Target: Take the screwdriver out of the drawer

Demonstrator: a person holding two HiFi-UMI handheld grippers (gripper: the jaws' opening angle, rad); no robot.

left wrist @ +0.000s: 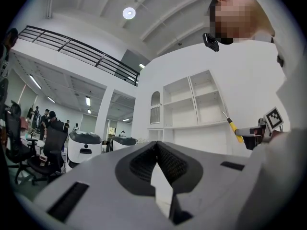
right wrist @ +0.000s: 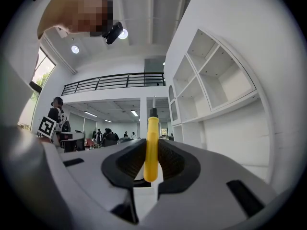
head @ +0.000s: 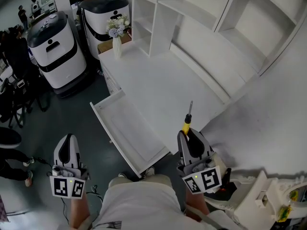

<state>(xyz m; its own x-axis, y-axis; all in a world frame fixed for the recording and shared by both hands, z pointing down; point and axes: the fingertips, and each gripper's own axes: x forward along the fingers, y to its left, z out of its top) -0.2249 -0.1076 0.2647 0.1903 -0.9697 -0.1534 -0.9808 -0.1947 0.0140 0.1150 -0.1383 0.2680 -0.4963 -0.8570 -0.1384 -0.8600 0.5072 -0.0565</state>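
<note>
The left tongs (head: 68,138) are held beside the person's body, pointed forward over the floor, with the jaws closed together. The open drawer (head: 125,128) lies between the two hands. The right tongs (head: 188,134) are clamped on the yellow handle of the screwdriver (head: 187,120), its shaft pointed forward over the worktop (head: 163,75).

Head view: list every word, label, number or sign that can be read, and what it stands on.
No words or numbers are readable.
Left tool cube: black-and-white square markers, no letters.
Right tool cube: the same.
White machines: black emblems, too small to read.
</note>
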